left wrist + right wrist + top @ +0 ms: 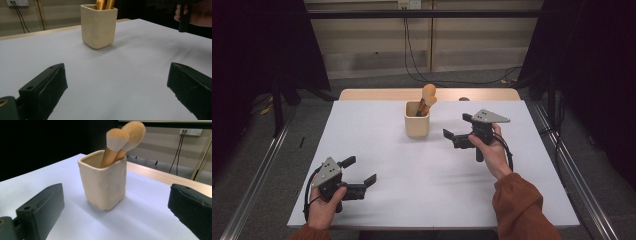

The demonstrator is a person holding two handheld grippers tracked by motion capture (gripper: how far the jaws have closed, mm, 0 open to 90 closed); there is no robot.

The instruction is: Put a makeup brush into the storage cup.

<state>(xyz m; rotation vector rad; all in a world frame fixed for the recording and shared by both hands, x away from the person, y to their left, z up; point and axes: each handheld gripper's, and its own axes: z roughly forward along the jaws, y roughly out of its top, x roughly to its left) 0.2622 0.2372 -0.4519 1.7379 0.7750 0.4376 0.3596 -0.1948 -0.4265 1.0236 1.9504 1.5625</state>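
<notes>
A cream square cup [417, 120] [99, 27] [103, 183] stands upright at the back middle of the white table [412, 170]. Two makeup brushes [427, 98] [125, 137] with wooden handles and tan bristles lean inside it, heads up. My right gripper [457, 127] [115, 210] is open a short way to the cup's right, jaws pointing at it, with nothing between them. My left gripper [361, 171] [117, 90] is open near the front left of the table, jaws empty and aimed toward the cup.
Beyond the white sheet a strip of bare wooden tabletop [377, 94] shows at the back edge. Cables [412, 55] run down the rear wall to the floor. Dark curtains hang on both sides, and metal rails [257, 180] flank the table.
</notes>
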